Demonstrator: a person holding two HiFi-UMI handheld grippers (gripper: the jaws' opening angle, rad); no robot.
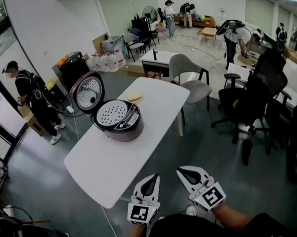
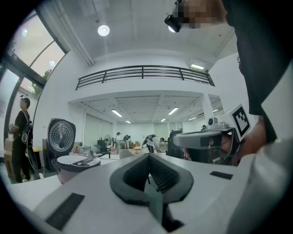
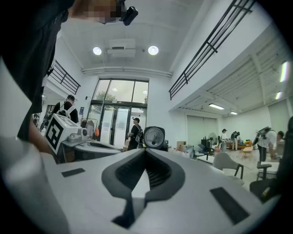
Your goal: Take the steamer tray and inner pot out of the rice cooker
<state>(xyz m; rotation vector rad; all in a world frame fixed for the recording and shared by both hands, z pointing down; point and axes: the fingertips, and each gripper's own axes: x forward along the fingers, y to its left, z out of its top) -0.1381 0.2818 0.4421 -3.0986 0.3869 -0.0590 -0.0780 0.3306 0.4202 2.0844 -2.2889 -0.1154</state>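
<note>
The left gripper (image 1: 154, 176) and the right gripper (image 1: 181, 170) sit side by side at the bottom centre of the head view. Both are held level just off the near edge of the white table (image 1: 155, 140). Each gripper's own view shows its jaws pressed together with nothing between them.

The rice cooker (image 1: 119, 123) stands on the far left part of the table, in the upper left middle of the head view and well apart from both grippers. Its lid (image 1: 87, 92) is raised. Only the head view looks down into the cooker: the white perforated steamer tray (image 1: 111, 111) lies seated in its top. The inner pot is hidden beneath the tray in every view.

The left gripper view shows the cooker low at its left edge, side-on, so the tray is only a thin pale rim. The right gripper view catches just the round upright lid above its own jaws; the cooker's body is hidden.

A small yellowish item (image 1: 135, 96) lies on the table beyond the cooker, visible only from the head. A person in black (image 1: 29, 95) stands at the left by the window.
</note>
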